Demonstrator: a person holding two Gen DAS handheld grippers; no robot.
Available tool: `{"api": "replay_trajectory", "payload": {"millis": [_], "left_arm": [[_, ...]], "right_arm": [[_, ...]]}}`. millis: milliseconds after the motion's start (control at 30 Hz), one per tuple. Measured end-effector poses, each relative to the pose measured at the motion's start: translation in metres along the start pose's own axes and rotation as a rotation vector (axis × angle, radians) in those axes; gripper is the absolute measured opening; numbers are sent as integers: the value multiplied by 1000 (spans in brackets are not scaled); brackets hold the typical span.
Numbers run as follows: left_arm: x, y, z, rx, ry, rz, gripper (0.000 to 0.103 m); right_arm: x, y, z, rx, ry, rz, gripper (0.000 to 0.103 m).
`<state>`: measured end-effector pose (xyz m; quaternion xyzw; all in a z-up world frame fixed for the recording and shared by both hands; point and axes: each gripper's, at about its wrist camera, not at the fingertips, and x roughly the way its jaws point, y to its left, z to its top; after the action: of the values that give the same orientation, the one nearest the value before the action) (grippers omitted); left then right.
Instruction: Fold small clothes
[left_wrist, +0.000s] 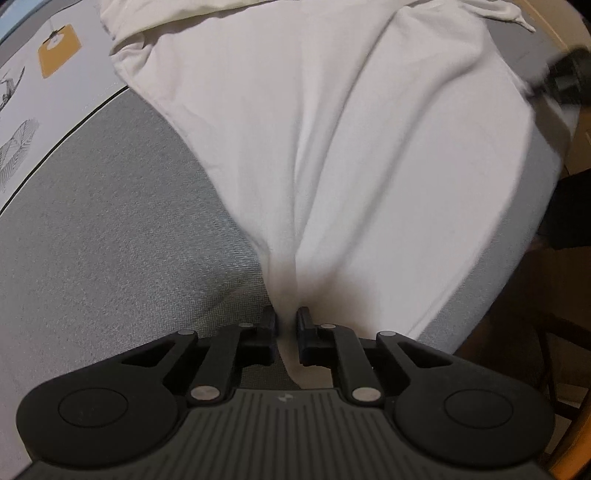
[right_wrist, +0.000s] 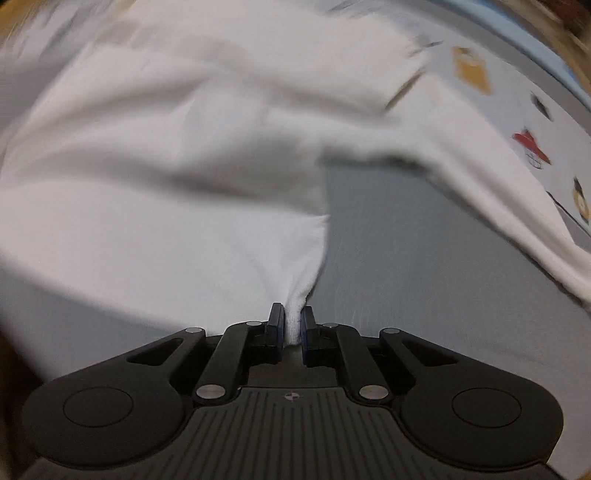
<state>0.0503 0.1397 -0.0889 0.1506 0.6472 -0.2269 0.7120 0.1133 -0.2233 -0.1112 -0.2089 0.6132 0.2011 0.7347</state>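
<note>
A white garment lies spread over a grey fabric surface. My left gripper is shut on a bunched corner of it, and the cloth fans out away from the jaws. My right gripper is shut on another corner of the same white garment, which stretches away to the left and far side. The right wrist view is blurred by motion. The right gripper shows as a dark blur in the left wrist view, at the garment's far right edge.
A printed mat with an orange tag picture and leaf drawings lies at the far left. In the right wrist view it shows with orange and red pictures. The surface's edge and a wooden floor are at the right.
</note>
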Motion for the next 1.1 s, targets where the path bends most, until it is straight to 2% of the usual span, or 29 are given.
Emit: {"api": "replay_trajectory", "payload": {"millis": [33,100,200,300,333,400,433,500,567,667,700,867,1000,1100], "left_arm": [[-2,-4,-1,17,-1,-12,11],[-4,-13,-3,52,3,-25,12],[-5,-25,-4,89,16,-17,12],[-7,-27,0,72,17,-4,13],[-10,-26,2,56,4,4,14],[-20,-23,8,21,-50,25,16],[-29,-21,11,-8,-91,34,18],[-43,-16,18,-63,-162,48,27],[-54,-12,29,-111,-223,74,30],[-57,-6,51,-143,-303,131,34],[-61,-8,56,-149,-332,149,35],[-61,-15,91,-166,-462,192,57],[-72,-29,105,-128,-544,207,70],[-71,-35,115,-118,-574,228,79]], "right_arm": [[1,4,-16,-38,60,37,8],[-1,12,-40,-103,121,63,8],[-10,6,-52,-63,115,101,9],[-16,-2,-54,-37,81,131,12],[-20,-8,-51,0,45,112,14],[-34,-28,-40,121,-76,45,30],[-41,-38,-34,185,-139,37,33],[-54,-59,-22,323,-265,52,35],[-62,-76,-11,459,-371,52,35],[-55,-95,12,638,-462,87,35],[-51,-99,19,681,-471,96,35],[-15,-105,59,819,-450,117,35],[18,-111,96,864,-398,68,50],[33,-110,110,888,-372,50,50]]}}
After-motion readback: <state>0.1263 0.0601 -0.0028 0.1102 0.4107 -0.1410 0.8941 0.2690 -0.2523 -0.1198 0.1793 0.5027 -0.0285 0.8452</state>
